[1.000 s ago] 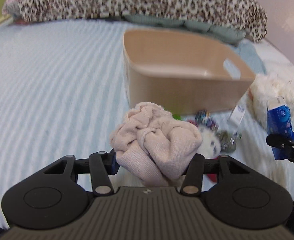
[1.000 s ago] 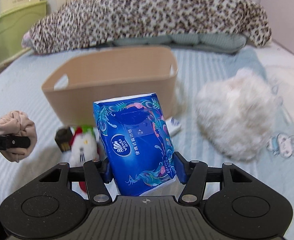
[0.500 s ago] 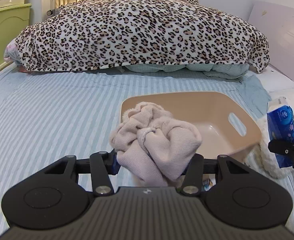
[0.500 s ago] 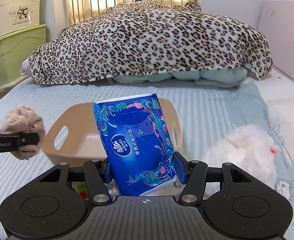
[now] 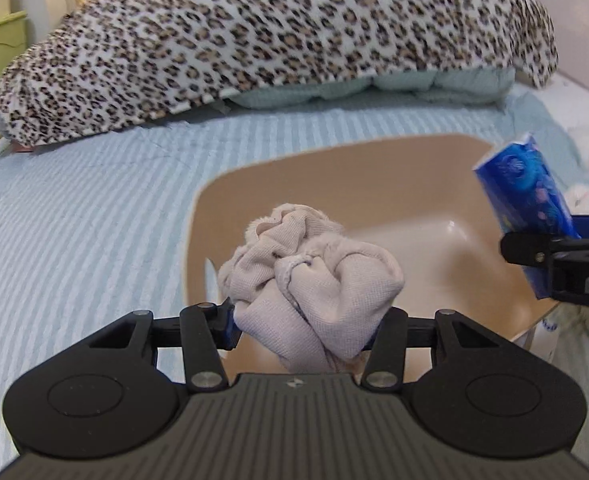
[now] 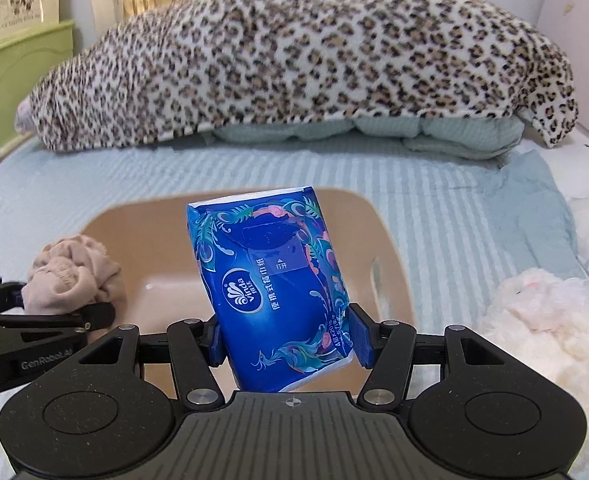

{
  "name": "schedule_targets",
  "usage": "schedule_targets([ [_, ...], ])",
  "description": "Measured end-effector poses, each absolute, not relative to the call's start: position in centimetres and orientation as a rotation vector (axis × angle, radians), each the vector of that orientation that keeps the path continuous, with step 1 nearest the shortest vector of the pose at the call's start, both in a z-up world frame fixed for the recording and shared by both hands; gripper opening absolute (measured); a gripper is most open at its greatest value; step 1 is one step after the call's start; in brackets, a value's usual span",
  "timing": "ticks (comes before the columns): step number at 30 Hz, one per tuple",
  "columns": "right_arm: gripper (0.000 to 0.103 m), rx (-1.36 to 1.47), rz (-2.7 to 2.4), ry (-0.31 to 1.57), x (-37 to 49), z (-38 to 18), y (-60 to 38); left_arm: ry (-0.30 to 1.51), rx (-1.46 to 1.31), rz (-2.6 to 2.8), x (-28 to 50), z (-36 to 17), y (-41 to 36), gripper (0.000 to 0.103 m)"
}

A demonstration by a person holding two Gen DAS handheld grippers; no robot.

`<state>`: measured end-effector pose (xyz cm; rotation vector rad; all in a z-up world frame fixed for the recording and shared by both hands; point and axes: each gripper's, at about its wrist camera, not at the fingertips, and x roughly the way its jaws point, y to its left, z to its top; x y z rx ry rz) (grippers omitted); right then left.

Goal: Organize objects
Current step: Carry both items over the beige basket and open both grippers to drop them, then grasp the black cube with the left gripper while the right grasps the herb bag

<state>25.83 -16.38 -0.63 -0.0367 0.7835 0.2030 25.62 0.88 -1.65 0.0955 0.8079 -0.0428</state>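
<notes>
Black fingers of our left gripper [image 5: 308,322] clamp a crumpled beige cloth [image 5: 314,276] at lower centre of the left view. Our right gripper [image 6: 286,340] grips a blue tissue pack [image 6: 274,292], tilted, at centre of the right view. We hold both items above the tan plastic basket [image 5: 378,176] on the striped blue bedsheet [image 5: 94,200]. A white plush toy [image 6: 550,320] lies at right. A leopard-print blanket [image 6: 294,60] fills the upper frame.
</notes>
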Motion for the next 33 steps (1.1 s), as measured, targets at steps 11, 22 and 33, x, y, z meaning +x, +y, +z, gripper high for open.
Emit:
schedule_targets([
  [11,0.078,-0.043,0.200,0.841,25.2,-1.5,-16.0,0.849,0.110,-0.018,25.2,-2.2,0.9,0.076],
  [22,0.103,-0.039,0.192,0.806,19.7,1.4,-17.8,0.807,0.117,-0.042,19.9,1.8,1.3,0.091],
  [33,0.103,-0.030,0.162,0.888,14.8,-1.1,-19.0,0.836,0.121,-0.061,15.4,0.6,2.4,0.094],
])
